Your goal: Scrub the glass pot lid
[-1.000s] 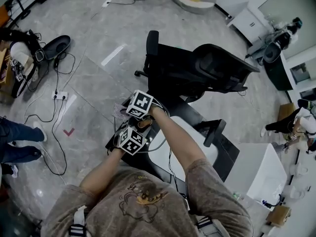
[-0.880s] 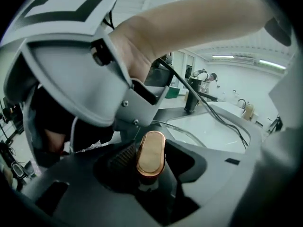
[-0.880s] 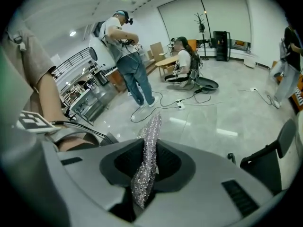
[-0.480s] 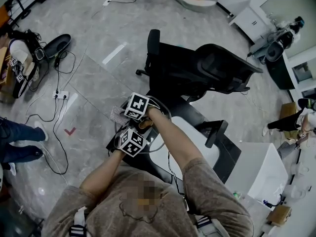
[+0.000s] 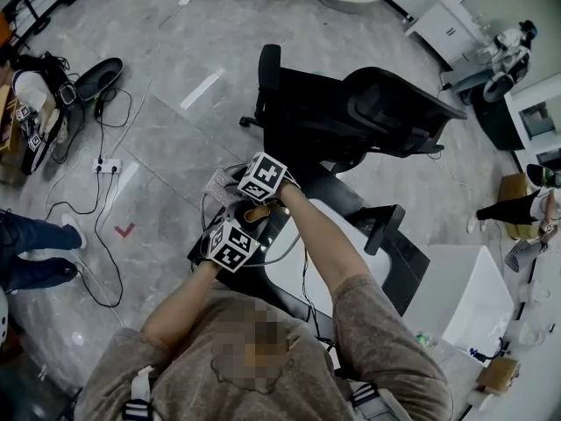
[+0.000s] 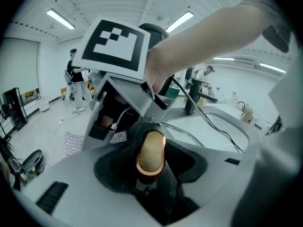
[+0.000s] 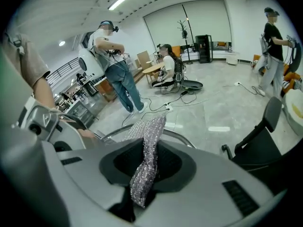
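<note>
**Lid held by its knob, scrubber at the rim**

The lid (image 7: 181, 135) is glass with a metal rim, so I judge it stiff, rather heavy and fragile. It would also be slippery if wet. A knock on the tabletop (image 5: 408, 266) could crack it. The knob (image 6: 150, 150) is the safe place to take hold, because the glass itself gives the pads nothing to bite on.

The left claw (image 6: 151, 167) already grips this knob. Its jaws stand wide and press on the two sides of it. In this way the lid is carried in front of the person, above the corner of the dark tabletop, next to the white sink (image 5: 337, 235).

The right claw (image 7: 147, 167) is closed on a shiny mesh scrubber (image 7: 150, 141), which is soft and light. The free end of the scrubber reaches past the jaws to the lid rim. I cannot tell whether it touches the glass. The two claws are close together, the right one just beyond the left.
</note>
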The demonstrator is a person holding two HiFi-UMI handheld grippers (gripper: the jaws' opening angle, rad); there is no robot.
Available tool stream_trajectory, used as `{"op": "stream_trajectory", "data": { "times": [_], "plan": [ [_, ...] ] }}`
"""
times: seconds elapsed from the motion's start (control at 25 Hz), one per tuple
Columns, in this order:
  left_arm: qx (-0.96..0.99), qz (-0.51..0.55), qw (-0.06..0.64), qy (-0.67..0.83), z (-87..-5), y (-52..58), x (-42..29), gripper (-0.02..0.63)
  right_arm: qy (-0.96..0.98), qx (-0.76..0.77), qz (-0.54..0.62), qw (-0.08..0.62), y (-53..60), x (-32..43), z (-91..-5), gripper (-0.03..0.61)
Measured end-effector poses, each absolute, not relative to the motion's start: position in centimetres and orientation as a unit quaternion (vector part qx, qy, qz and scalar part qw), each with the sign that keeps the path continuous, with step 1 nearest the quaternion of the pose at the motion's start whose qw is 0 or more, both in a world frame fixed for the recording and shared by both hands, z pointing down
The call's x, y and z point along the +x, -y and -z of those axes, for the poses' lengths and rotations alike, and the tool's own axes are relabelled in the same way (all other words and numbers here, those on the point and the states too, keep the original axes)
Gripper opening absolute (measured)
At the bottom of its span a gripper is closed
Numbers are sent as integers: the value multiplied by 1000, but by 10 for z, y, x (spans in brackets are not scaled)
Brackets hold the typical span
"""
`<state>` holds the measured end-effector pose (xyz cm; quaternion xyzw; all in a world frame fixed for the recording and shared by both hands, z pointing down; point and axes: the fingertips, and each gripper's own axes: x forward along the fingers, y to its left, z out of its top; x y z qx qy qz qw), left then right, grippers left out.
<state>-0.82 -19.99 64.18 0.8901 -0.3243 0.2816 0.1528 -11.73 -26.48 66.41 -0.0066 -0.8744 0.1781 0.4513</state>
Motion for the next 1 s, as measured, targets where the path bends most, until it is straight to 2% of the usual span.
{"op": "stream_trajectory", "data": {
  "times": [0.2,0.72,1.0],
  "plan": [
    [890,-285,153,320,-643,200,-9,202,874,32,-183,450,280,-85,-663,89],
    [889,-300,159,307,-646,201,-7,201,878,162,-226,389,291,-29,-661,87],
    [888,-307,164,301,-646,200,-8,201,864,206,-224,401,284,12,-657,87]
  ]
}}
